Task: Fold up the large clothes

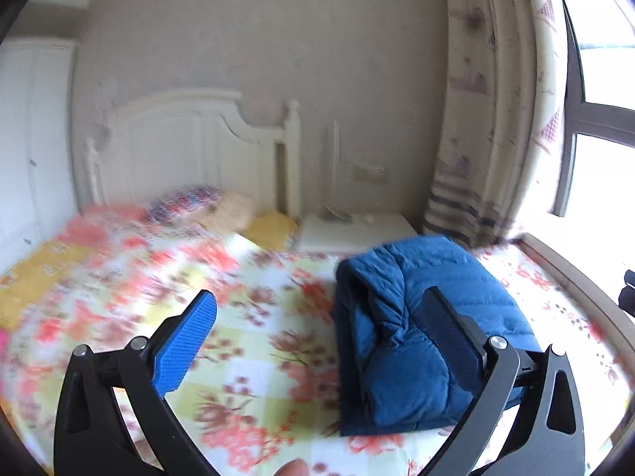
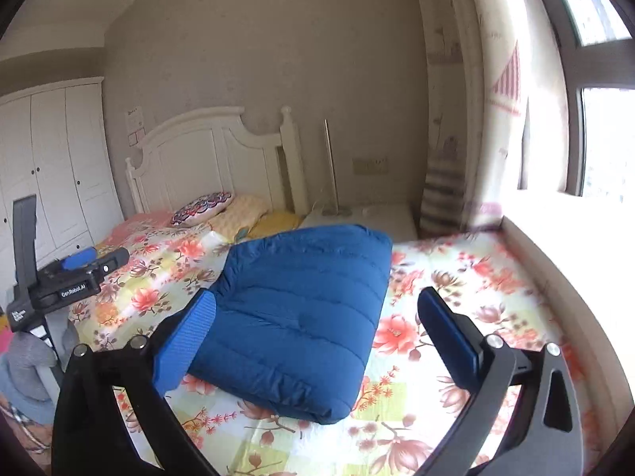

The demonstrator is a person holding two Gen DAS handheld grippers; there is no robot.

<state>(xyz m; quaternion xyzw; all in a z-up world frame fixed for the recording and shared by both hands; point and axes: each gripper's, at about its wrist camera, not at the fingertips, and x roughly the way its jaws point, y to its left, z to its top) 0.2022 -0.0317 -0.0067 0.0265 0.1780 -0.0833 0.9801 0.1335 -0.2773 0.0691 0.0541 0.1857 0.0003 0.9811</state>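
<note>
1. Blue quilted jacket (image 2: 301,325): lies folded into a compact, thick rectangle on the floral bedsheet (image 2: 456,297). It rests flat, and neither gripper touches it.

2. Right gripper (image 2: 317,341): jaws stand wide apart, with nothing clamped between them. The jacket lies ahead of and below the fingers, mostly toward the left finger's blue ribbed pad (image 2: 186,345) (the pad overlaps the jacket's near edge in this view, but no contact can be confirmed).

3. Left gripper (image 1: 321,337): jaws likewise spread wide and empty. From this tool, the jacket (image 1: 408,337) lies ahead and to the right, partly behind the right finger (image 1: 452,337). The sheet directly between the fingers is bare fabric (this view is blurred on its left half).

4. Relative position of the tools: in the right wrist view, the left gripper (image 2: 79,265) appears well off to the left, above the sheet and apart from the jacket.

5. Beyond the jacket, farther ahead of both tools: a patterned pillow (image 2: 202,203) against the white headboard (image 2: 214,150), and a white bedside table (image 2: 369,214) just past the jacket's far edge.

6. To the right of both tools: a curtain (image 2: 496,99) and a bright window (image 2: 603,139).
</note>
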